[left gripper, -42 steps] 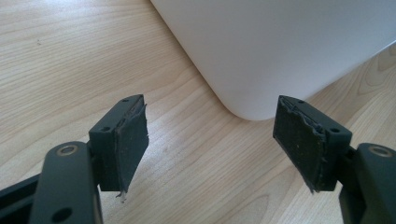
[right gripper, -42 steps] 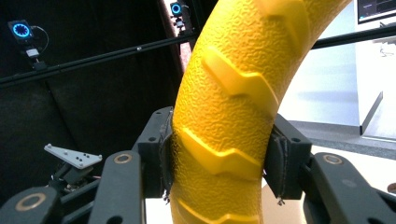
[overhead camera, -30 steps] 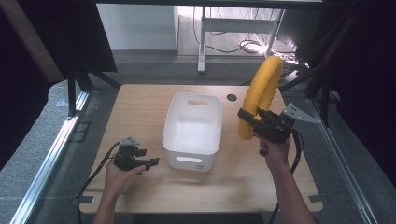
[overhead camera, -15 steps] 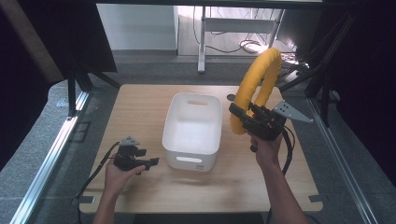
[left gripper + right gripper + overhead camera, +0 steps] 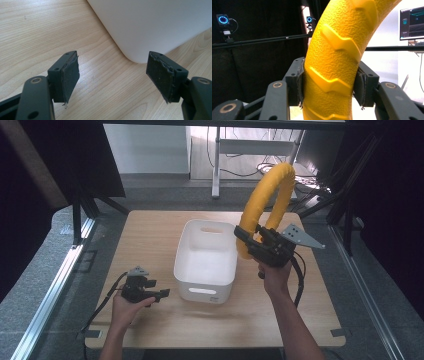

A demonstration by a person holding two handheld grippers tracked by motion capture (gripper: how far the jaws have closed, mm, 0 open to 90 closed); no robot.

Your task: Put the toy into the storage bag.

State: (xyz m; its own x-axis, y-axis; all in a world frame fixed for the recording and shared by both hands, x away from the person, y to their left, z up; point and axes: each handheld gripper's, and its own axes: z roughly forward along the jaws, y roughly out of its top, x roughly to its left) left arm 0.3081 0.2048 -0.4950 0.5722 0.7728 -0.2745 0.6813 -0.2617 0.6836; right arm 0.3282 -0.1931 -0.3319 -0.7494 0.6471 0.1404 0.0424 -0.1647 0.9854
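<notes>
A big yellow ring with a tyre-like tread (image 5: 265, 200) is held upright in the air over the right edge of the white bin (image 5: 206, 260). My right gripper (image 5: 246, 245) is shut on the ring's lower part, and both pads press its textured sides (image 5: 332, 75). My left gripper (image 5: 159, 294) rests low on the table at the front left, open, with nothing between its fingers (image 5: 67, 75). The bin's rounded corner (image 5: 140, 32) lies just ahead of it. The bin looks empty inside.
The wooden table (image 5: 150, 235) has bare surface left of the bin and along the front. A metal rail (image 5: 55, 285) runs along the floor at left. Dark frame posts and a desk with cables stand beyond the far edge.
My right gripper has carried the yellow ring leftward, toward the bin's right edge, and turned it so the ring's opening shows more. The left gripper has stayed put.
</notes>
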